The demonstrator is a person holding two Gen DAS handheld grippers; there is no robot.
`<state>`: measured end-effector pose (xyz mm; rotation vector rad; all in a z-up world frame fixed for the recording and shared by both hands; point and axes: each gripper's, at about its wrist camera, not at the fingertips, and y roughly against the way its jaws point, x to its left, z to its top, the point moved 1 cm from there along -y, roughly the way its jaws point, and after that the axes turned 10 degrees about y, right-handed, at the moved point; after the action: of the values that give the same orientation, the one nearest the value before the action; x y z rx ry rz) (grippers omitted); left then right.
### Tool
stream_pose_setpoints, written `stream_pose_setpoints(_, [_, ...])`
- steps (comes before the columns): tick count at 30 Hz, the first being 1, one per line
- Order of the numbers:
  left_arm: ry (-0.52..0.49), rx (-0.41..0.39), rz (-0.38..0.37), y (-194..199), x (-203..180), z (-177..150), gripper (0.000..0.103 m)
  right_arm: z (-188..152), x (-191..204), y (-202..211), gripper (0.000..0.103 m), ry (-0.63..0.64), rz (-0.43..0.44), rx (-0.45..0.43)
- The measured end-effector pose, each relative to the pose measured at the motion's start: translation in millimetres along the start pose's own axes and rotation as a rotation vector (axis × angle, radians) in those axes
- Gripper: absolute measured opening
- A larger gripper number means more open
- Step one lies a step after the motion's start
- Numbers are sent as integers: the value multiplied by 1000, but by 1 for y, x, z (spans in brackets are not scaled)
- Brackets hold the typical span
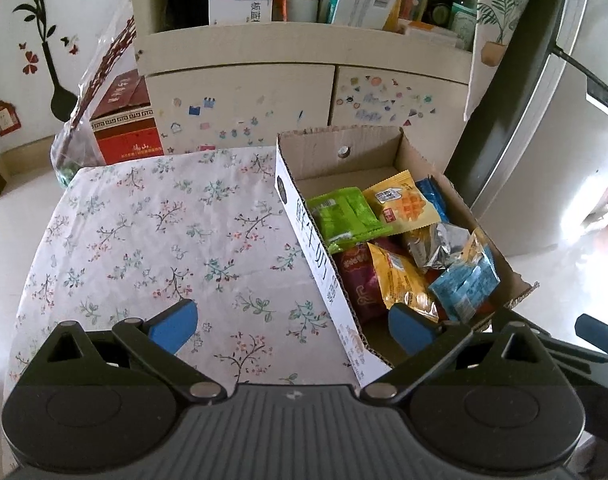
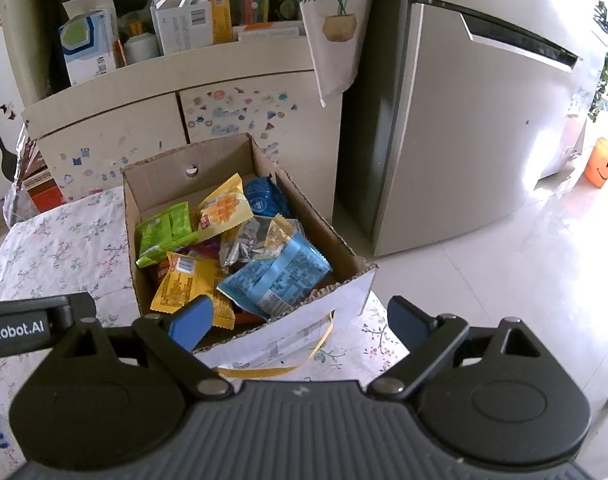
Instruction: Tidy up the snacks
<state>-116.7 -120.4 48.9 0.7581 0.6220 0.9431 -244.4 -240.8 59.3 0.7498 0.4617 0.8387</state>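
Both grippers hang over the table's near edge, pointing down and forward. Left gripper [image 1: 296, 326] has its jaws spread wide, nothing between the pads; its blue fingertips [image 1: 172, 326] straddle the left wall of the cardboard box [image 1: 323, 276], one over the cloth, the other over the box's near end. Right gripper [image 2: 302, 322] also stands wide apart and empty, one pad above the near snacks, the other out past the box's right corner above the floor.

Box sits on the right part of the table, top open, a torn white flap [image 2: 335, 308] hanging at its near right corner. Snacks all lie loose inside it in a jumbled pile: green packet [image 2: 166, 230] far left, yellow waffle-print packet [image 2: 224, 210] beside it, dark blue packet [image 2: 264, 196] far right, silver foil packet [image 2: 244, 242] in the middle, light blue packet [image 2: 276, 276] near right, yellow packet [image 2: 184, 288] near left with its printed back up, a red packet [image 1: 357, 276] partly buried under that one.

Floral tablecloth [image 1: 152, 240] covers the table; its left part carries no snacks. Beyond the table: cream cabinet [image 1: 244, 92] with stickers on its doors, shelf above crowded with cartons. Red box [image 1: 124, 128] on the floor far left. Silver fridge [image 2: 483, 120] to the right, orange bucket [image 2: 601, 162] beyond it on the shiny floor.
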Motion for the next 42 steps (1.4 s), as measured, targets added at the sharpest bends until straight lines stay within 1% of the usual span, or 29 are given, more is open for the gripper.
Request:
stream_pose_setpoints(5, [-29, -23, 22, 4, -2, 0, 103, 0, 3, 0, 94, 12, 4, -3])
stream_pose_setpoints(10, [-63, -69, 49, 9, -4, -4, 103, 1, 5, 1, 94, 19, 4, -3])
stream_pose_setpoints(19, [-130, -95, 118, 13, -7, -6, 103, -1, 8, 2, 94, 31, 3, -6])
stream_pose_setpoints(31, [-124, -76, 124, 14, -4, -9, 103, -2, 13, 0, 94, 41, 6, -2])
stream_pose_setpoints(36, [-110, -73, 124, 18, 8, -9, 103, -3, 21, -1, 94, 67, 38, -2])
stream_pose_setpoints(42, [-77, -58, 140, 22, 32, -13, 103, -7, 41, -1, 94, 133, 94, -9])
